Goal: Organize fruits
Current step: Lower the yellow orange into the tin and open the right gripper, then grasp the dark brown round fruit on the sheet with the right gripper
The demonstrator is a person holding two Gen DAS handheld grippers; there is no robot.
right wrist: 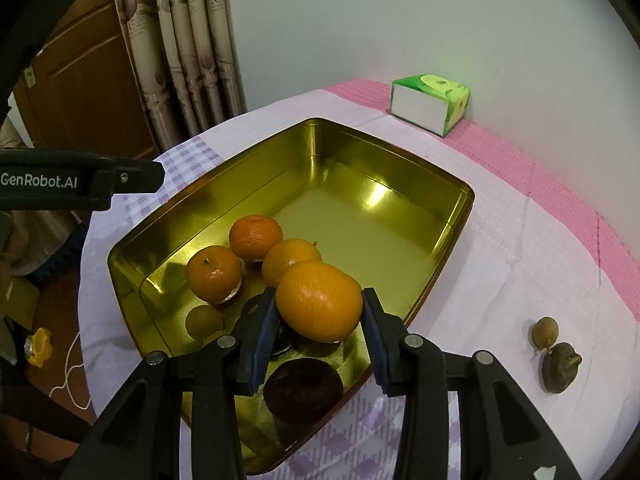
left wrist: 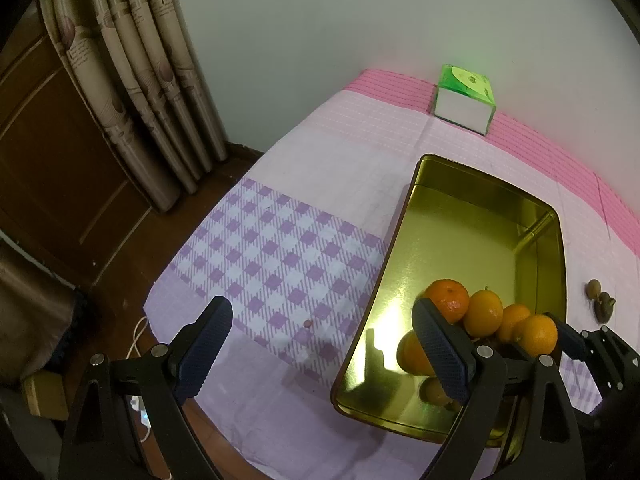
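I see open checked cloth on the tabletop (left wrist: 280, 248) left of the rectangular gold metal tin (right wrist: 460, 200), its far half bare, near half crowded with round orange mandarins (right wrist: 256, 238), two small brown fruits (right wrist: 554, 352) blocking the right side, green-and-white tissue box (right wrist: 430, 108) against the far wall

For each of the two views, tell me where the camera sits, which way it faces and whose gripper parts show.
Left wrist: rides the left gripper, angled down at the checked tablecloth and gold tin; its wide-open fingers show, with the right gripper at the right edge.
Right wrist: rides the right gripper, angled down into the tin; its fingers grip an orange, the left gripper crossing at left.
Shared: tin, oranges, tissue box, brown fruits.
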